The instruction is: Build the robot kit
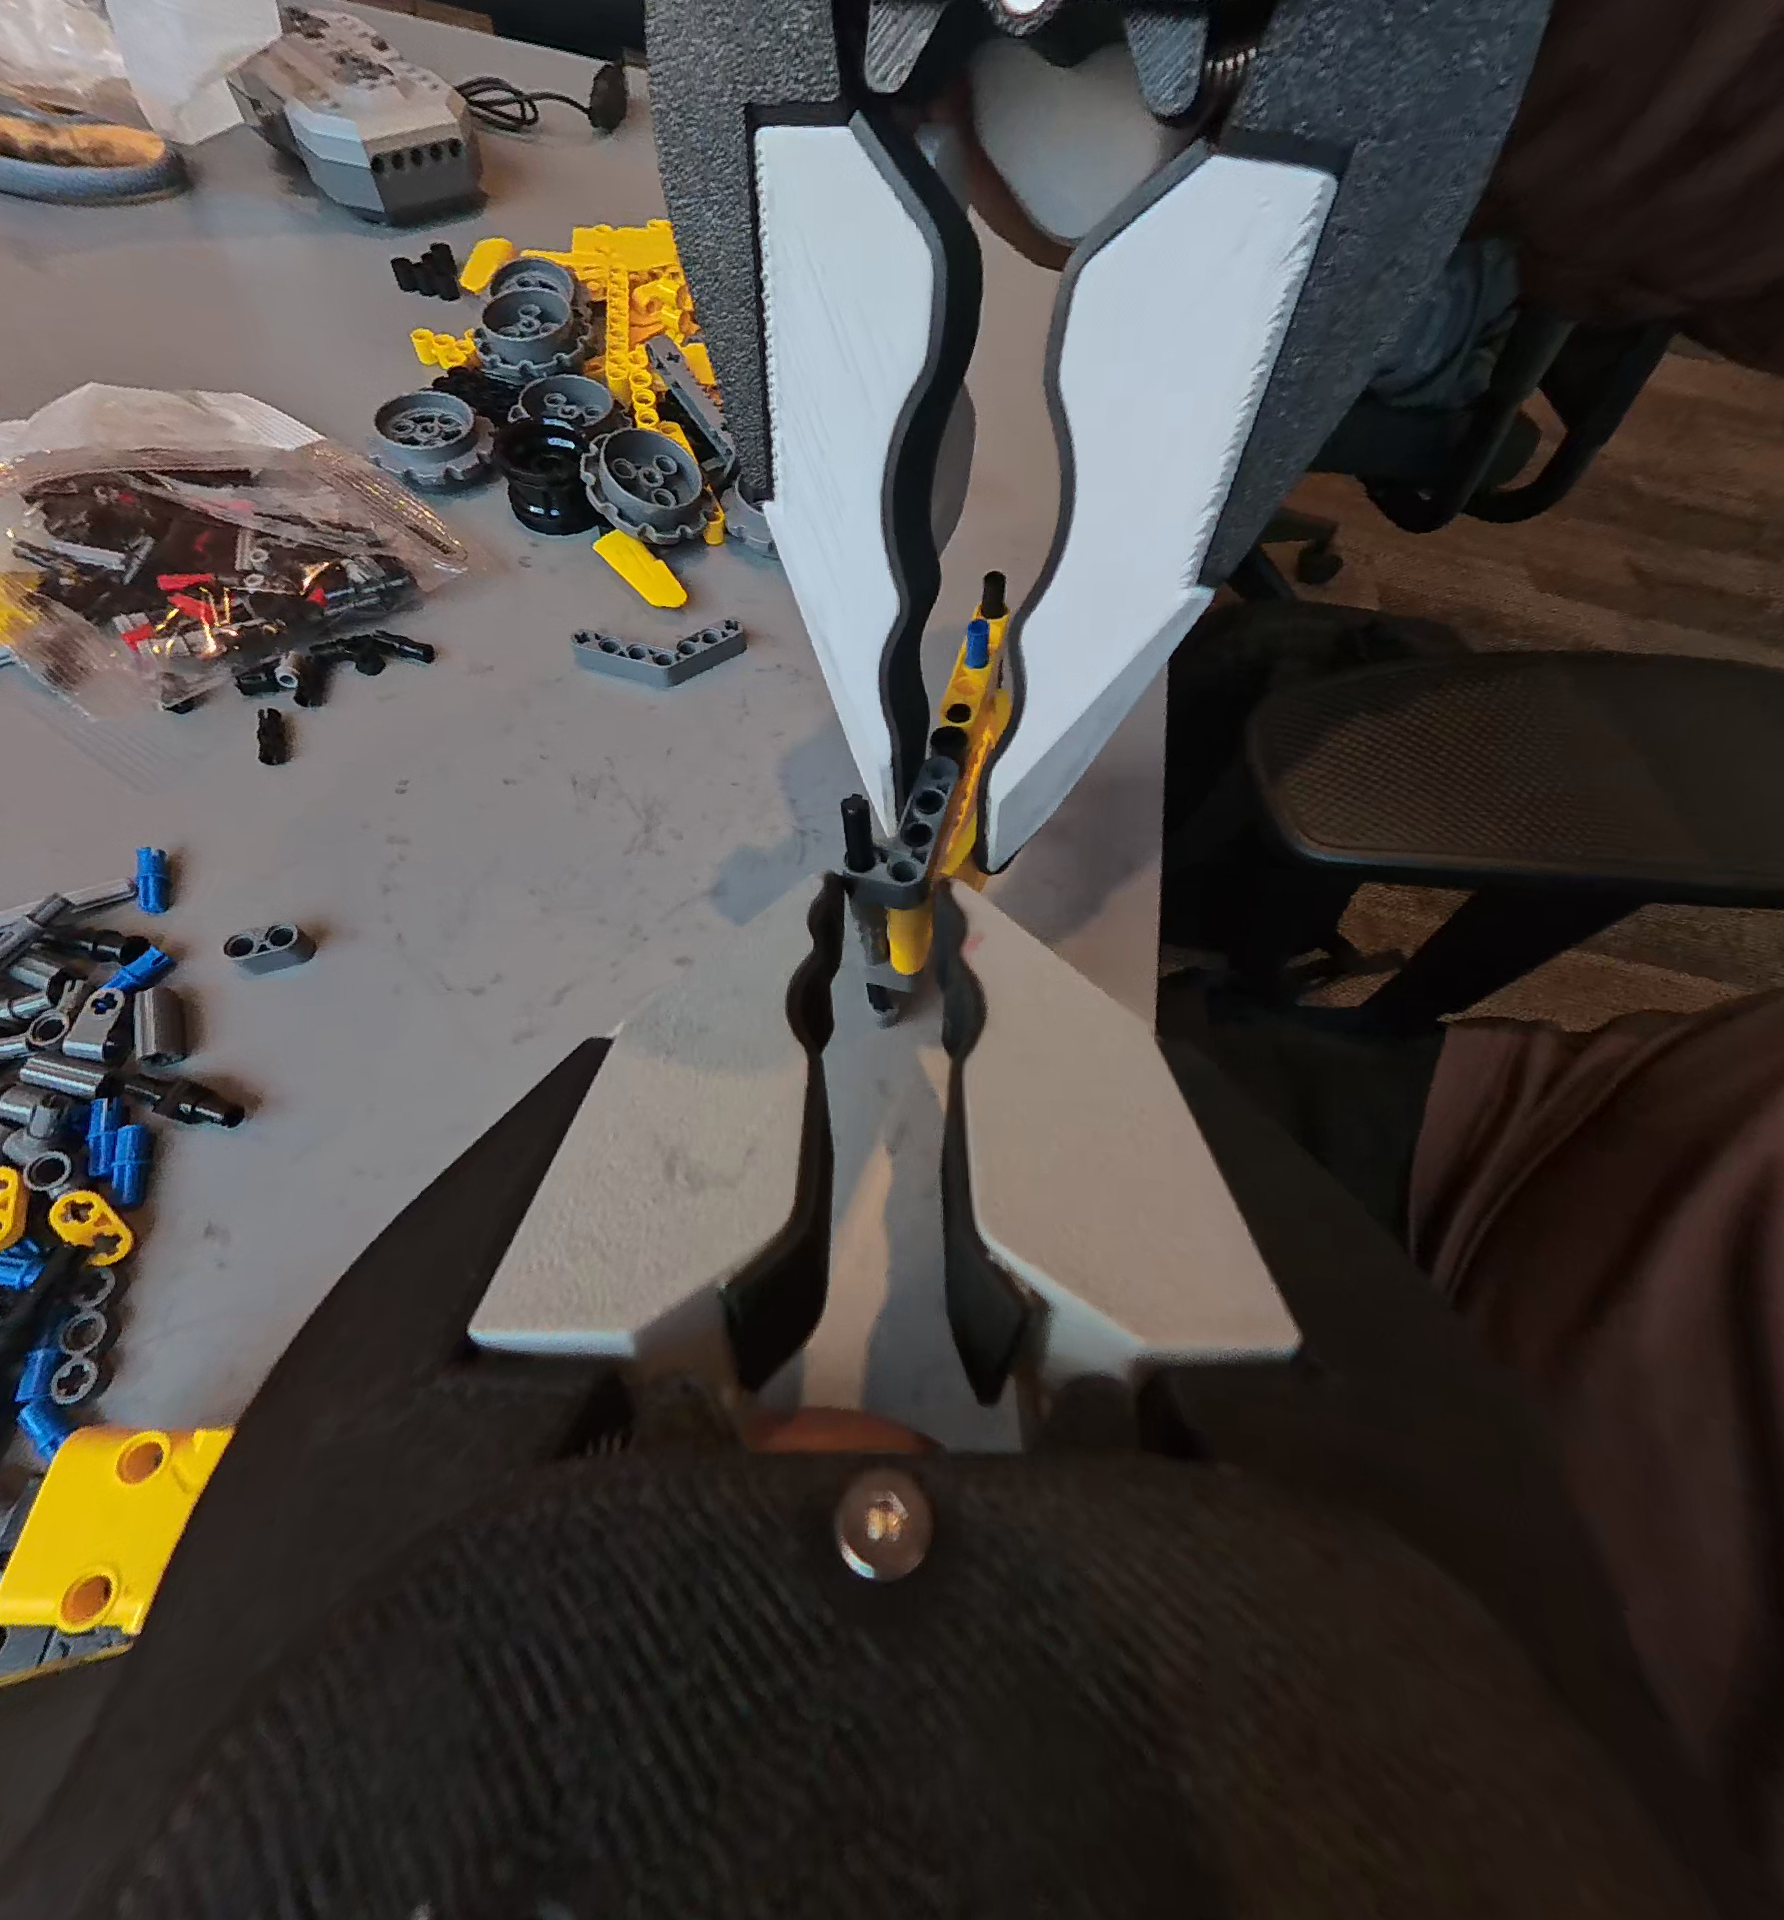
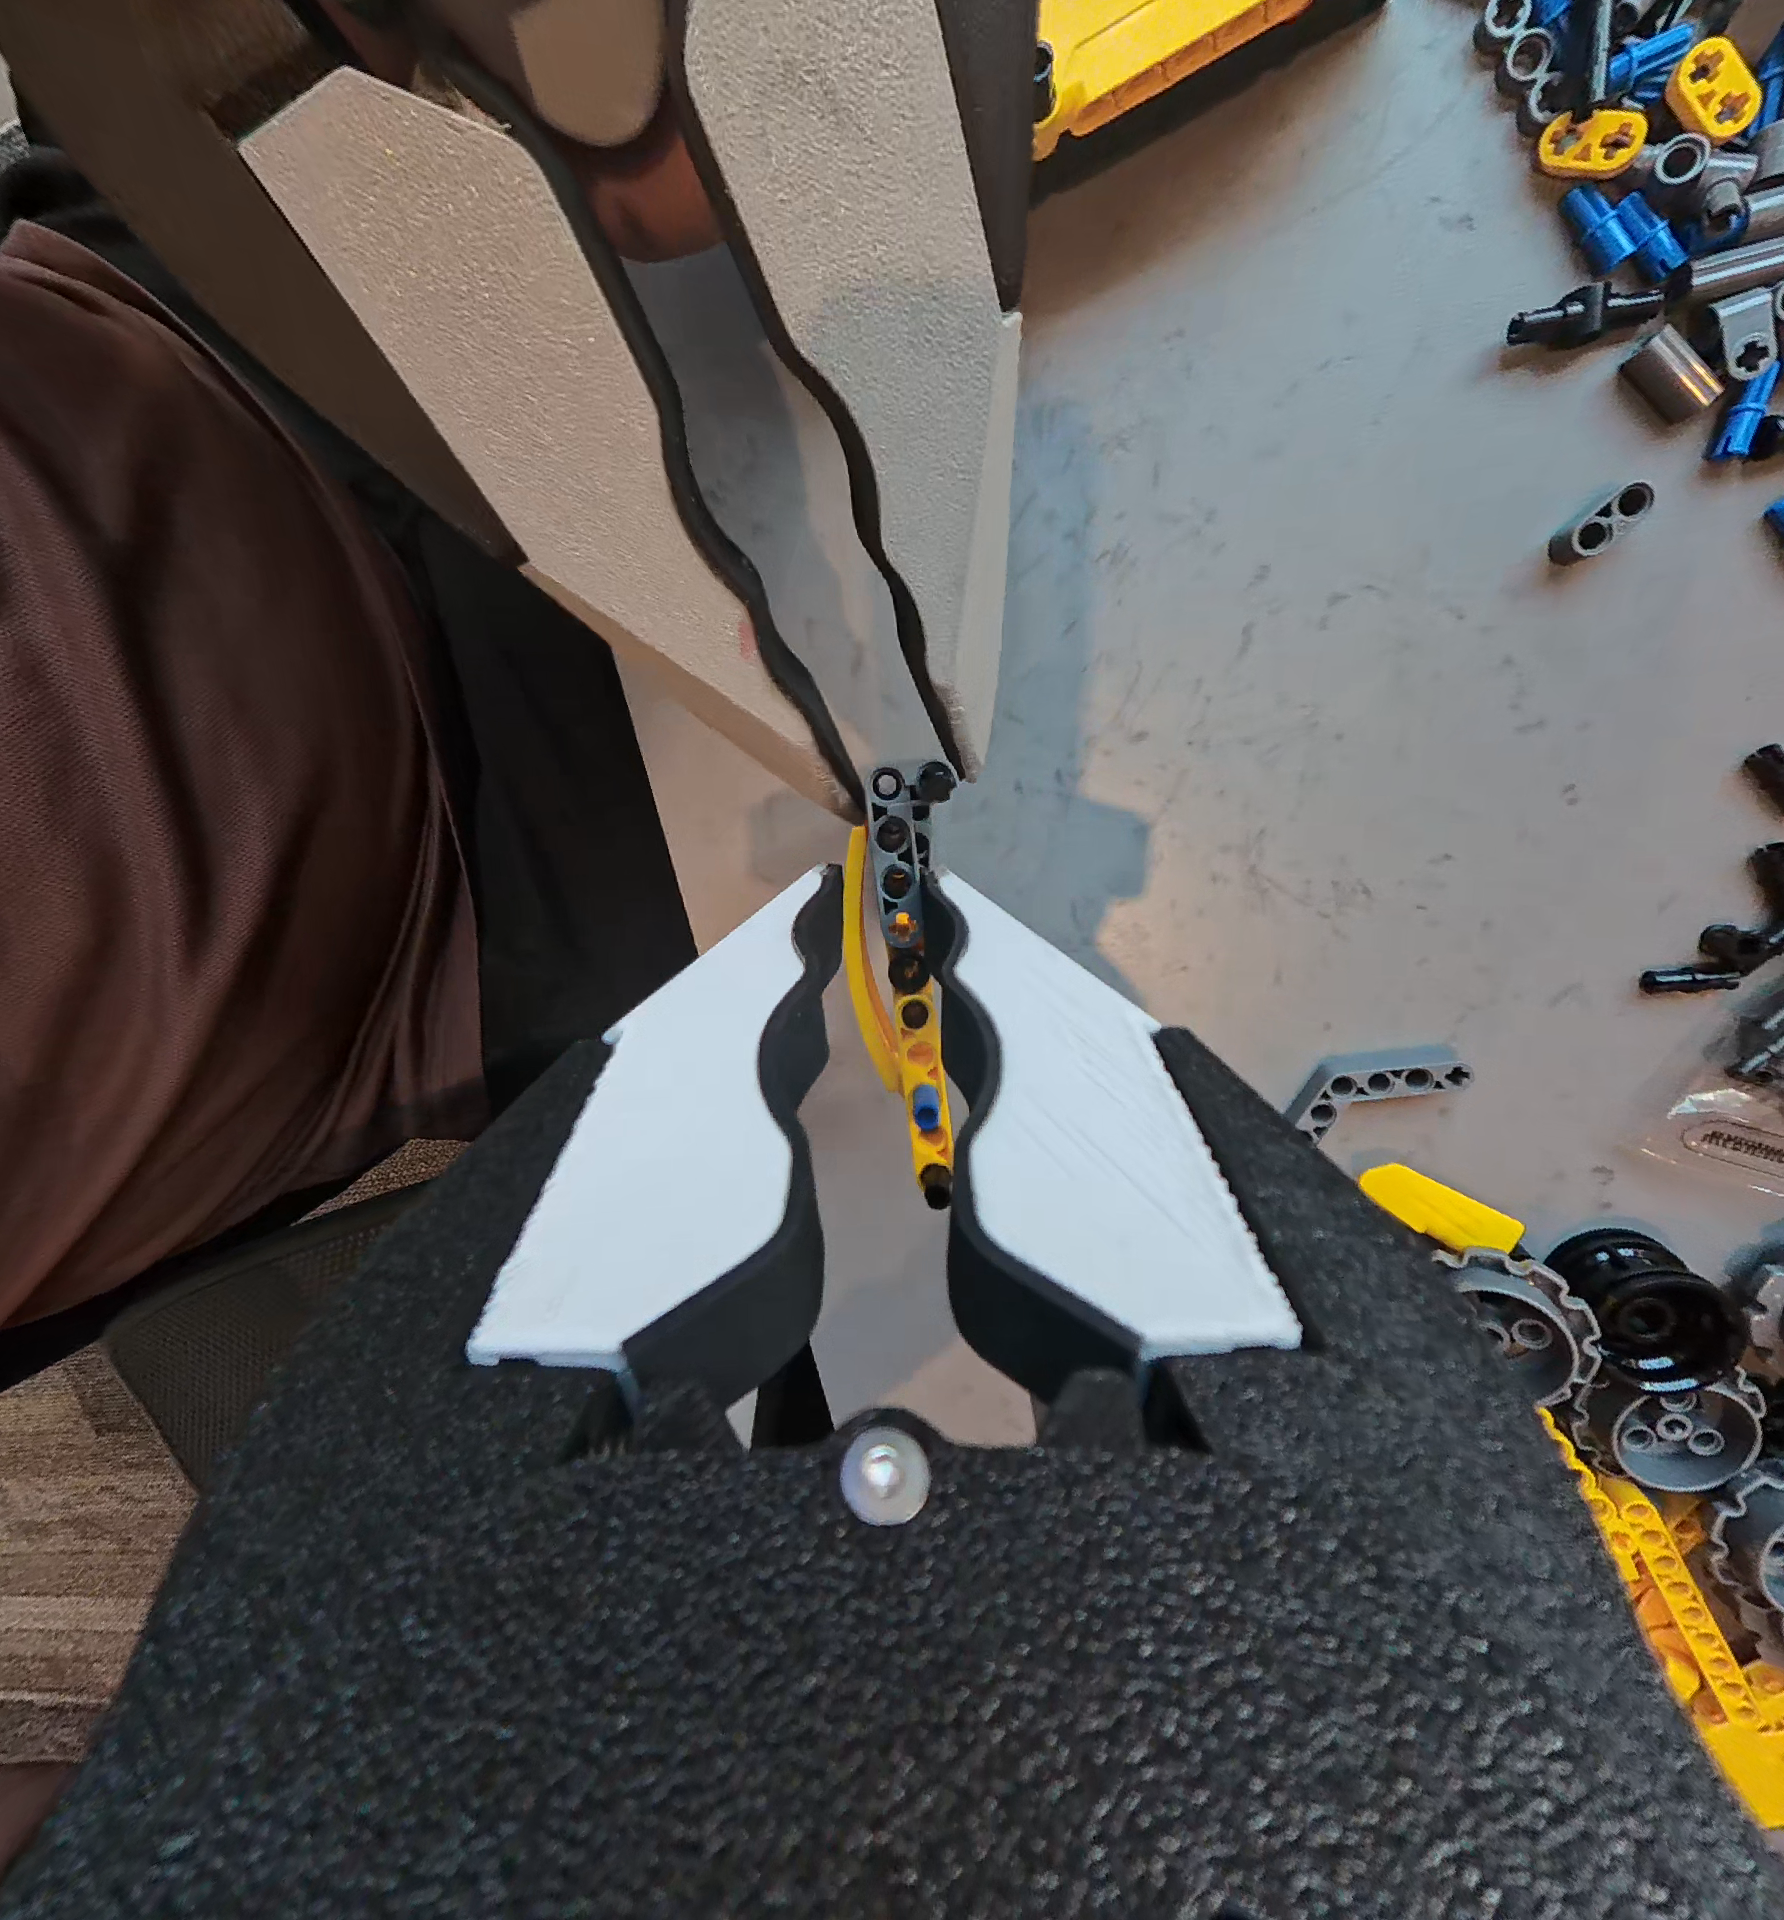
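While both tongs meet nose to nose at frame centre, the small yellow-and-grey pinned plastic beam assembly (image 1: 935, 821) runs lengthwise between them, its long axis along both pairs of fingers. The grey-fingered left gripper (image 1: 883, 914) is clamped on its grey end; the white-fingered right gripper (image 2: 883, 883) pinches the yellow beam, above the scuffed grey tabletop (image 1: 555, 831).

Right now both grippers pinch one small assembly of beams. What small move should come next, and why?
Probably press the two ends gently together. The left gripper holds the dark grey holed plastic beam with its black pin; the right gripper holds the long yellow holed plastic beam. The beams overlap above the grey table, so squeezing may seat the joint.
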{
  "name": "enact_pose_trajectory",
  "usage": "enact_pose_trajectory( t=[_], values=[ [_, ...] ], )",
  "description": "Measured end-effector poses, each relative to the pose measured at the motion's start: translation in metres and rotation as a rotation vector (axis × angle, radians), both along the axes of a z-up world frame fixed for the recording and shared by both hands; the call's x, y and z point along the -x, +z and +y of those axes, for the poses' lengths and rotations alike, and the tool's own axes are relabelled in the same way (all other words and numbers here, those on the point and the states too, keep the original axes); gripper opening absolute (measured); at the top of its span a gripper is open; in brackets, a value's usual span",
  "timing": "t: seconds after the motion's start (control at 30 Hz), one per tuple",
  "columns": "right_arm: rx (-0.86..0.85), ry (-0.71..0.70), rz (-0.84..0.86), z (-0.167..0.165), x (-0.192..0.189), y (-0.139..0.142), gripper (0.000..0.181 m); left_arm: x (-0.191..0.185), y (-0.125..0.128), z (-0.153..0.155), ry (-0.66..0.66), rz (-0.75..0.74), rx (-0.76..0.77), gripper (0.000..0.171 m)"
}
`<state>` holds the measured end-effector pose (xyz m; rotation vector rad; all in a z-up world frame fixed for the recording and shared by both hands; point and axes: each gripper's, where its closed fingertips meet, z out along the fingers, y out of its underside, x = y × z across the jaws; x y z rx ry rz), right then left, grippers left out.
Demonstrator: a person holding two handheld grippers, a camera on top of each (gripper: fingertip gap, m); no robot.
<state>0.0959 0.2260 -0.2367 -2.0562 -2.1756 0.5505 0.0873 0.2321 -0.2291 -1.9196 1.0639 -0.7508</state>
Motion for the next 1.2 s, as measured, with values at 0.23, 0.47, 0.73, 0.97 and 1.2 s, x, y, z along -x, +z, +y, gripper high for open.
enact_pose_trajectory(
  t=[0.23, 0.47, 0.73, 0.97, 1.2],
  values=[
    [0.002, -0.007, 0.0, -0.0008, -0.0024, -0.0011, 0.014, -0.0022, -0.0013, -0.0004, -0.003, -0.013, 0.013, 0.012],
    [0.004, -0.013, 0.012, -0.0007, -0.0019, 0.0, 0.014, -0.0022, 0.001, -0.0009, -0.02, -0.031, 0.018, 0.016],
    [-0.002, -0.019, 0.005, 0.0005, -0.0023, -0.0006, 0.014, -0.0042, -0.0009, 0.0002, -0.028, -0.013, 0.015, 0.016],
    [0.003, -0.023, 0.006, -0.001, -0.002, -0.0014, 0.014, -0.0041, -0.0014, -0.001, -0.029, -0.016, 0.012, 0.016],
    [-0.003, -0.02, 0.002, -0.0023, -0.0026, -0.0023, 0.014, -0.0047, -0.0019, -0.0023, -0.033, -0.008, 0.006, 0.016]
  ],
)
